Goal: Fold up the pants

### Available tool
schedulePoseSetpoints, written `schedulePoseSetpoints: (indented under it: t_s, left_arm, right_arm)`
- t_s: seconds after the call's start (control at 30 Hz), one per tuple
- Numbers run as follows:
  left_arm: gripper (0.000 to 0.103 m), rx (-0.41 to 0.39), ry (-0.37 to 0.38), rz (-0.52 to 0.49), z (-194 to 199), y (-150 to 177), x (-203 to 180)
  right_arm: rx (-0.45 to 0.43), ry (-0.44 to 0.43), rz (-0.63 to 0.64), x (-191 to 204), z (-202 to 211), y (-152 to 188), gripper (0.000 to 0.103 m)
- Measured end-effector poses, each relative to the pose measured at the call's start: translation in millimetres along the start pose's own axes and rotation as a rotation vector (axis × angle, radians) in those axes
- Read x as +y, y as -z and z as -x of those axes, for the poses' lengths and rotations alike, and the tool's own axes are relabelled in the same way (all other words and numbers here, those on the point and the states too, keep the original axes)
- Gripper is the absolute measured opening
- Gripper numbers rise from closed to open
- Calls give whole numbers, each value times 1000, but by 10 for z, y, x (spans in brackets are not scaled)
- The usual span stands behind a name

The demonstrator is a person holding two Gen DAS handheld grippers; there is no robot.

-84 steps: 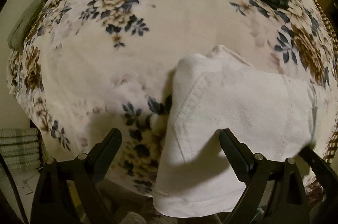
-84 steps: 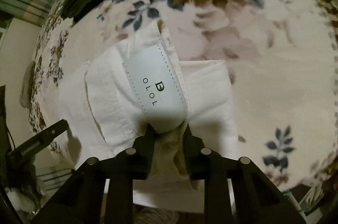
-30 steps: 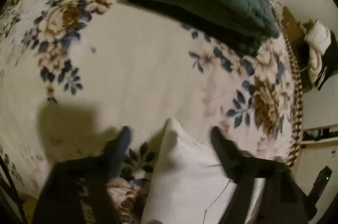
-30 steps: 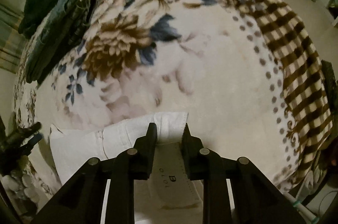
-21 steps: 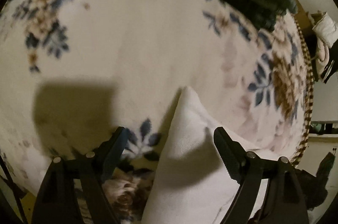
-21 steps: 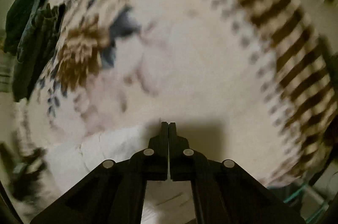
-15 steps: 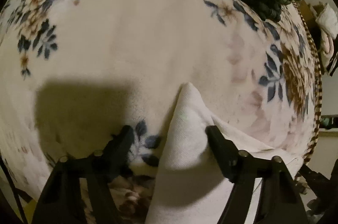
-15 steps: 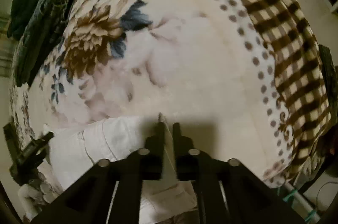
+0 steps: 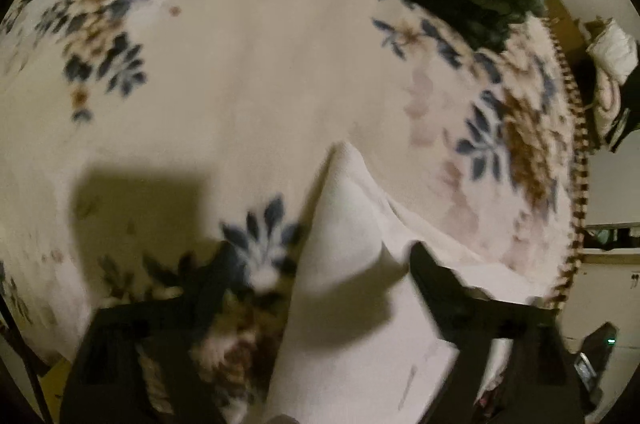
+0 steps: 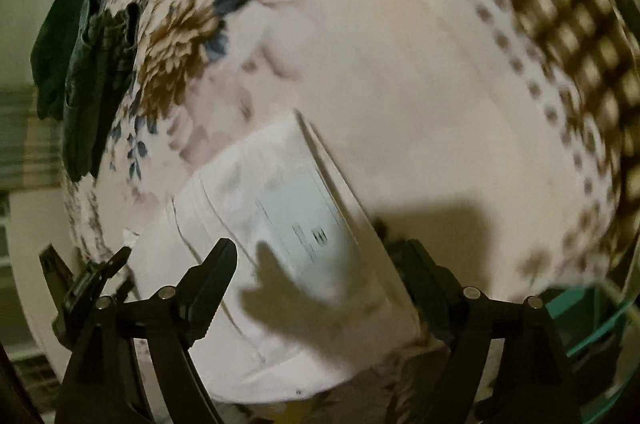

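Both grippers' jaws spread wide, holding nothing, left gripper (image 9: 320, 264) and right gripper (image 10: 316, 256) poised over folded white pants (image 10: 280, 224)

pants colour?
White pants, clearest in the right wrist view, lying on the floral blanket.

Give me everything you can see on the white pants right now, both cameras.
The white pants lie folded into a compact bundle on the floral blanket, near its front edge. The fabric looks like a thick, soft cotton weave. A pale rectangular label with small dark print faces up, stitched seams running beside it. In the left wrist view one folded corner peaks upward. Both the left gripper and right gripper hang open over the bundle, fingers on either side, gripping nothing.
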State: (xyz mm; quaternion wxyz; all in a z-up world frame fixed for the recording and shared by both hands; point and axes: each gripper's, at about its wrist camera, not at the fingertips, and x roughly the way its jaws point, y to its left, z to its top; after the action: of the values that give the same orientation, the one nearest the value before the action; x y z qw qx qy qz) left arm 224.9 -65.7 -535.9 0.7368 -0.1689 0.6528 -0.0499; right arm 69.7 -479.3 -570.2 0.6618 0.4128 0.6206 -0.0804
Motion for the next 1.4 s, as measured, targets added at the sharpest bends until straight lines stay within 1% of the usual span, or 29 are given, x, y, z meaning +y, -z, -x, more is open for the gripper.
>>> schedulePoseSetpoints:
  t_s: [0.1,0.2,0.23,0.3,0.37,0.43,0.47,0.53,0.57,0.6,0.67,0.73,0.77,0.8,0.83,0.87,0.93,1.0,1.03,1.07,1.1,1.13,1.17,1.2,1.23,1.27,1.3,1.37,1.4]
  left_arm:
    - [102,24,8,-7,50,218,98]
    - [102,82,10,32,-56,436,263]
    - [102,99,18,42,-94,505,306]
    - [102,114,57,65,-147,564,370]
    - [102,118,76,64,-183,598,376]
    - [102,129,91,52,-212,608,355]
    - [102,140,100,42,-241,596,300]
    - [102,162,121,25,-300,601,237]
    - [102,170,129,23,-325,598,217]
    - [102,183,141,24,-348,610,216]
    - [102,191,151,27,-360,624,244]
    - [102,206,168,30,-415,664,259]
    - [103,210,173,31,-446,675,258]
    - [103,208,174,23,-467,677,232]
    - [103,208,178,15,-460,680,232]
    - [103,208,175,6,-462,676,218]
    - [103,214,189,14,-469,648,205]
    - [102,218,208,14,-471,630,222]
    - [101,219,214,11,-481,621,209]
    - [99,215,211,8,-484,620,201]
    - [90,209,216,6,-483,618,193]
    - [78,201,228,5,-467,622,184]
    - [64,193,243,-2,-441,627,162]
    - [52,182,232,-21,-403,636,121]
    - [47,172,229,-40,-365,651,81]
    - [38,166,226,-50,-341,653,51]
    - [30,157,225,-64,-286,661,21]
    - [26,142,234,-85,-146,645,-40]
    - [25,136,237,-92,-70,635,-60]
  right_arm:
    - [28,-54,-106,-240,-28,248,88]
    - [89,-106,-209,-478,-196,567,88]
    - [105,-119,-235,-539,-249,662,88]
    - [130,-194,-288,-612,-385,836,88]
    - [141,-273,-301,-599,-530,965,88]
    - [165,-305,-290,-528,-728,1057,88]
    - [171,-313,-297,-513,-800,1087,90]
    - [128,-320,-321,-499,-820,1128,92]
    - [122,-330,-316,-488,-803,1143,88]
    - [107,-376,-312,-476,-759,1166,86]
    - [87,-410,-276,-399,-639,1185,86]
    - [93,-358,-173,-279,-629,1203,87]
    - [102,-335,-168,-283,-694,1208,89]
    - [130,-334,-189,-325,-838,1206,89]
    - [129,-356,-210,-354,-901,1196,95]
    - [114,-385,-226,-349,-912,1178,99]
    - [100,-418,-248,-267,-907,1145,99]
    - [22,-530,-262,-189,-788,1129,99]
    - [-1,-547,-239,-125,-768,1120,99]
    - [-8,-523,-199,-47,-786,1090,99]
    - [12,-481,-171,22,-875,1067,99]
    - [47,-451,-167,50,-1017,1050,96]
    - [50,-436,-174,43,-1080,1037,92]
    - [34,-433,-187,34,-1082,1048,86]
    - [26,-415,-181,45,-1057,1067,58]
    - [18,-386,-153,70,-1020,1096,47]
    - [12,-380,-150,92,-992,1121,46]
    - [-2,-366,-154,152,-935,1177,43]
    - [-14,-352,-135,214,-866,1178,43]
